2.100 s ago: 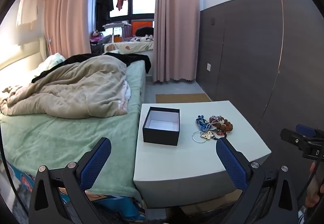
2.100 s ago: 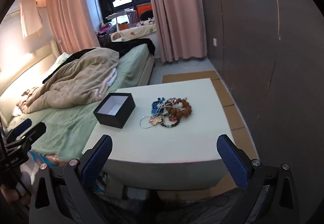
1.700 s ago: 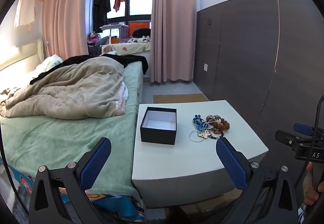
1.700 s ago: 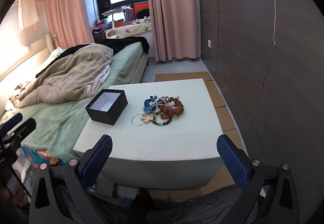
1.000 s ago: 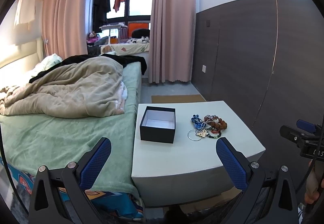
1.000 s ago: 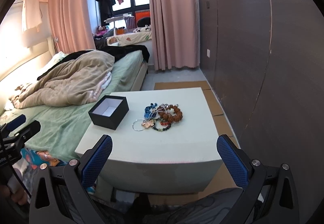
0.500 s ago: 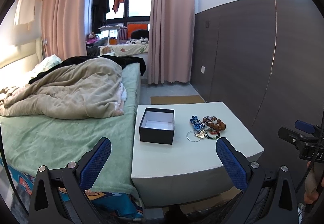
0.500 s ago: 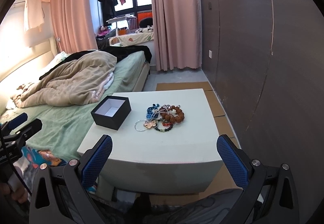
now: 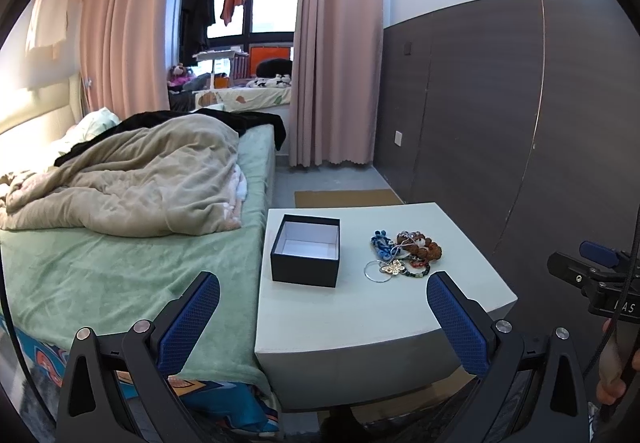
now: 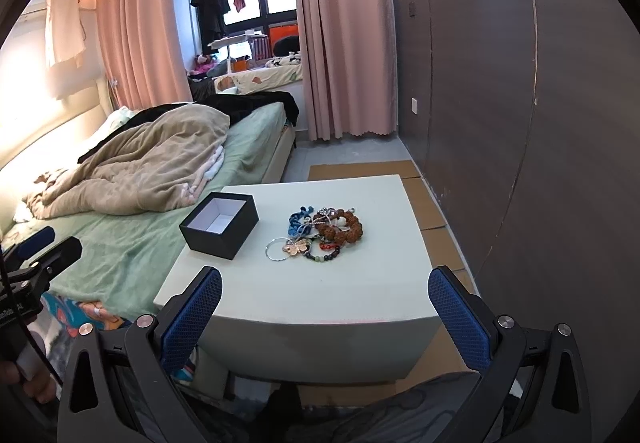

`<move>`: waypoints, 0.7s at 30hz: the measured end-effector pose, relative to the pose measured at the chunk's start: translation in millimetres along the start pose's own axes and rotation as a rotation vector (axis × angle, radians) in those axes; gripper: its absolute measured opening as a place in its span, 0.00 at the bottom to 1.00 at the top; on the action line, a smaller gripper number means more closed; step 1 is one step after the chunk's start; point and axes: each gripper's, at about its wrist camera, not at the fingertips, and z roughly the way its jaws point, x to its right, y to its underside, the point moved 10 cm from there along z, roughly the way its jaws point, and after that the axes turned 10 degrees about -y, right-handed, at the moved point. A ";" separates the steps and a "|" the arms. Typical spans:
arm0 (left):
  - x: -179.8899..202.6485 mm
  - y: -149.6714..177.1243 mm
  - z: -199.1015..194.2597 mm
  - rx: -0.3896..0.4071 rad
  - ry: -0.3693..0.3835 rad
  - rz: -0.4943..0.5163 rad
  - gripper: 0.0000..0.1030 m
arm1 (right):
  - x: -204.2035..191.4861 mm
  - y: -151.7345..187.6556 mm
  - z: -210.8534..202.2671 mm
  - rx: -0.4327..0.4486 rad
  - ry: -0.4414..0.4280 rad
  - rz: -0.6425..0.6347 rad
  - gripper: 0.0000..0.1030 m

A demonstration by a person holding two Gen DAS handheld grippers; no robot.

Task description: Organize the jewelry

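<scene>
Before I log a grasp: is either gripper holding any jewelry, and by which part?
Nothing is held: left gripper and right gripper are open, short of the jewelry pile.

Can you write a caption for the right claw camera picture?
Open right claw faces a white table with an empty black box beside tangled jewelry.

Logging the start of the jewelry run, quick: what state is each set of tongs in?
Left tongs: open, holding nothing.
Right tongs: open, holding nothing.
</scene>
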 end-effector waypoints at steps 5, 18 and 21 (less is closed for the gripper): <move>-1.5 -0.4 -1.3 0.000 0.000 -0.003 1.00 | -0.8 1.0 -0.7 -0.004 -0.012 0.009 1.00; 2.8 0.9 1.4 -0.003 0.013 0.000 1.00 | 7.1 1.4 -4.1 -0.003 0.007 0.014 1.00; 4.4 3.5 3.8 -0.009 0.014 0.006 1.00 | 9.8 1.9 -2.6 -0.007 0.008 0.021 1.00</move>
